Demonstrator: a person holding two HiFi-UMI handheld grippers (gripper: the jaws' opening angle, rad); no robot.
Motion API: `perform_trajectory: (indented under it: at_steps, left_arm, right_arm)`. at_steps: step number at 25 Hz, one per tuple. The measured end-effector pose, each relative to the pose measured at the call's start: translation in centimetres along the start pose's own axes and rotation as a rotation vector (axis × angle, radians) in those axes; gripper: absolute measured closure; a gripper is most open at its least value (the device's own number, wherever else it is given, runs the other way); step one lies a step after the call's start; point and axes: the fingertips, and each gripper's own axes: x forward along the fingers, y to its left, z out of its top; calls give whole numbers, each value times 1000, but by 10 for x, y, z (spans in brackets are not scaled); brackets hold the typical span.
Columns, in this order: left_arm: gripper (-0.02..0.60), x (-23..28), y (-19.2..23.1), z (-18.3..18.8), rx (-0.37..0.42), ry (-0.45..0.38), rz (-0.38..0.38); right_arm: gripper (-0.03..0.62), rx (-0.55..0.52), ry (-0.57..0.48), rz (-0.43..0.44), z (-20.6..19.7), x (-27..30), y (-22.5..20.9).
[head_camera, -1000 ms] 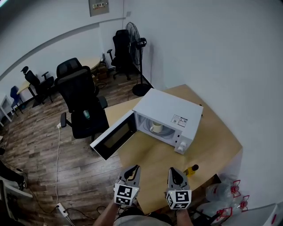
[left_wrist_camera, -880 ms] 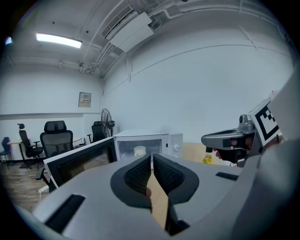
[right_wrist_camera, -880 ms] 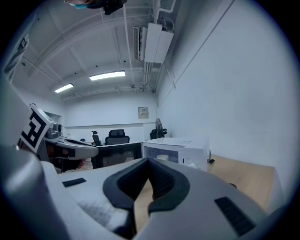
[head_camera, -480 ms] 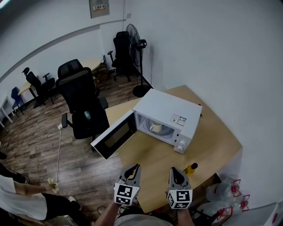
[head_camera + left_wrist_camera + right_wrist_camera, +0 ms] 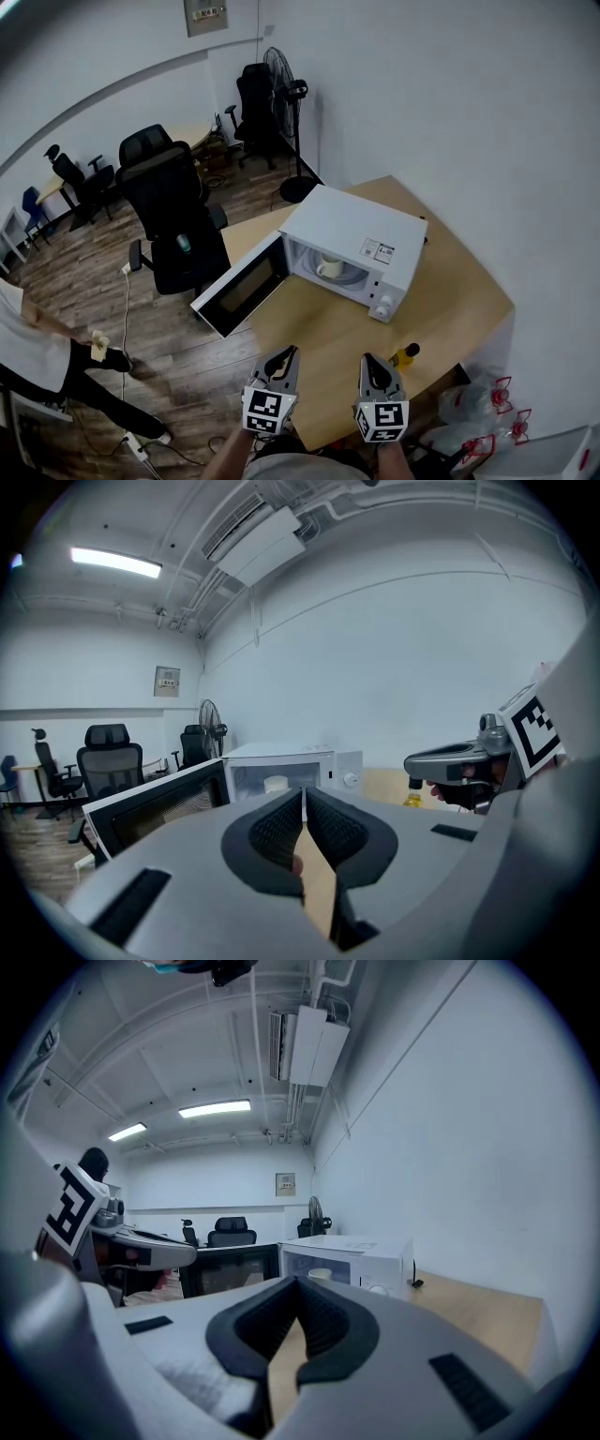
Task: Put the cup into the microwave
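Observation:
The white microwave (image 5: 354,236) stands on the wooden table (image 5: 450,281) with its door (image 5: 241,292) swung open to the left. A pale cup (image 5: 330,267) sits upright inside the cavity on the turntable. Both grippers hover side by side at the table's near edge, well short of the microwave. My left gripper (image 5: 285,356) is shut with nothing in it, and so is my right gripper (image 5: 368,362). From the left gripper view the jaws (image 5: 303,795) meet in front of the cup (image 5: 275,784). From the right gripper view the jaws (image 5: 294,1284) meet below the cup (image 5: 320,1274).
A small yellow bottle (image 5: 405,355) stands on the table to the right of my right gripper. Black office chairs (image 5: 173,220) and a standing fan (image 5: 286,103) are on the wooden floor behind. A person (image 5: 42,361) walks at the left. Plastic bags (image 5: 478,412) lie by the table's right corner.
Both grippers stay where they were. A person has walked into the left of the head view across the floor.

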Motion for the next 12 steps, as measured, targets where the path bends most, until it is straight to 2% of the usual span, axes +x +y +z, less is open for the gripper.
perform_trajectory:
  at_steps: [12]
  left_arm:
    - [548, 2, 0, -3, 4, 10, -7]
  right_arm:
    - [577, 3, 6, -8, -4, 2, -2]
